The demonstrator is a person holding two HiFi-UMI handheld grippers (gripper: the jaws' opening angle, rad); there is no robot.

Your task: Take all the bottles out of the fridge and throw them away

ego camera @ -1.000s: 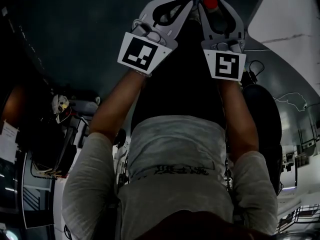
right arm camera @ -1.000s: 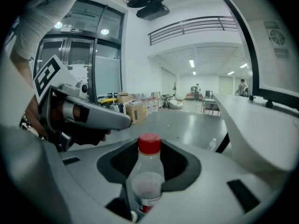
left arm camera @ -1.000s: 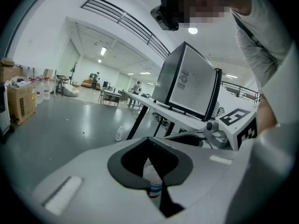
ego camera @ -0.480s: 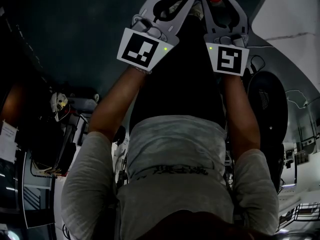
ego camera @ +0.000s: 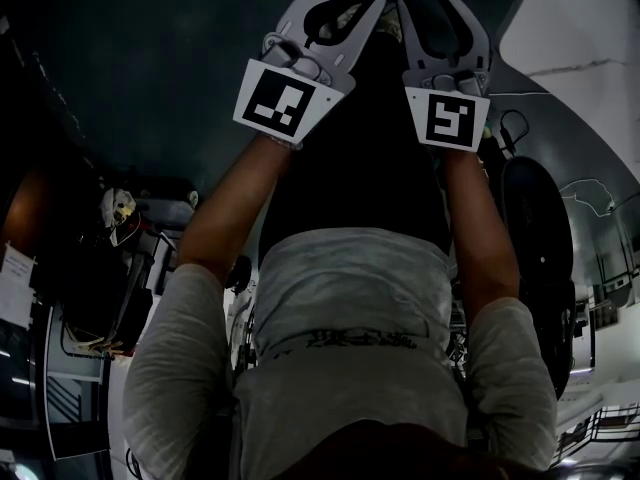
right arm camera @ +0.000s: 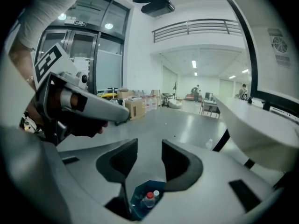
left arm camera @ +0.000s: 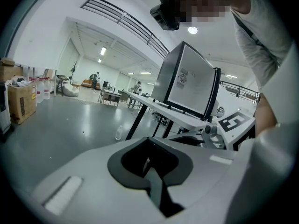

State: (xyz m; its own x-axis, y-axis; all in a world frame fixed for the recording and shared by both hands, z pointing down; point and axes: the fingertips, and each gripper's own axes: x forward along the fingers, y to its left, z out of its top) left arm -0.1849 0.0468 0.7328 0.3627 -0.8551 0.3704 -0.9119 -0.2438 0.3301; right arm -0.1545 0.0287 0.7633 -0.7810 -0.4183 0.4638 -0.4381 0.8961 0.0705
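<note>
In the right gripper view my right gripper (right arm camera: 149, 149) stands open with nothing between its pads. Through the gap, far below, a blue bin (right arm camera: 136, 208) holds a clear bottle with a red cap (right arm camera: 148, 199) and another with a white cap. My left gripper (left arm camera: 150, 161) is shut and empty, level with the right one; it also shows as a grey handle (right arm camera: 81, 101). The dark head view has both at the top, left gripper (ego camera: 345, 6) and right gripper (ego camera: 437, 10). The fridge (left arm camera: 189, 83), black with a white side, stands on a white table (left arm camera: 175, 118).
A clear bottle (left arm camera: 119, 133) stands on the grey floor by the table's black leg. Cardboard boxes (left arm camera: 19, 101) and water jugs line the far left wall. More tables and people are far down the hall. The fridge's side (right arm camera: 266, 45) looms at the right.
In the head view both grippers have crept slightly upward. The red cap seen between the right jaws has slid up to the frame's top edge.
</note>
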